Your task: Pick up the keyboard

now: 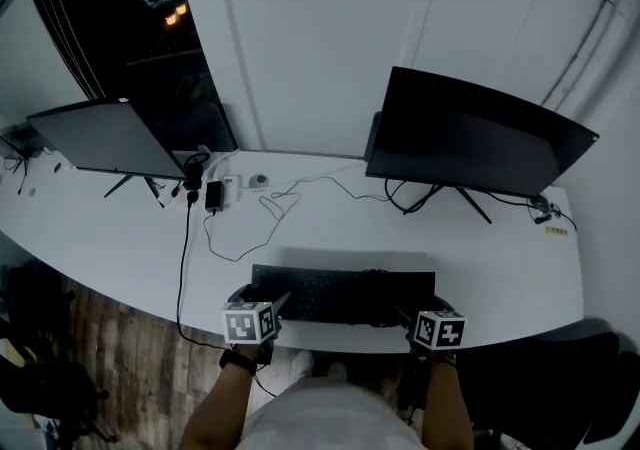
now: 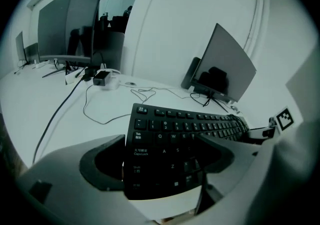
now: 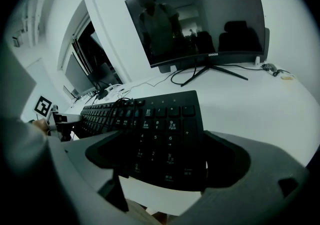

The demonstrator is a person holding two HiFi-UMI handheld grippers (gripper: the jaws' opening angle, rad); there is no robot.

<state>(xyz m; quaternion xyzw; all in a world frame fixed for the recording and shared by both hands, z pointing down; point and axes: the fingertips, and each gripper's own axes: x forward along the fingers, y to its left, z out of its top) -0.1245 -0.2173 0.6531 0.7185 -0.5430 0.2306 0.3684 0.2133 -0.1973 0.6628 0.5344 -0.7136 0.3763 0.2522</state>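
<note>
A black keyboard (image 1: 345,296) hangs just above the front edge of the white desk (image 1: 120,238), casting a shadow behind it. My left gripper (image 1: 262,310) clamps its left end and my right gripper (image 1: 420,318) clamps its right end. In the left gripper view the keyboard (image 2: 185,124) runs away to the right, and the left gripper (image 2: 160,166) has its jaws pressed on the front and back edges by the Caps Lock keys. In the right gripper view the keyboard (image 3: 150,119) shows its number pad end inside the right gripper (image 3: 167,161).
A dark monitor (image 1: 105,138) stands at the back left and a second monitor (image 1: 470,133) at the back right. A power adapter (image 1: 214,195) and loose cables (image 1: 270,208) lie between them. One cable drops over the desk's front edge to the wooden floor.
</note>
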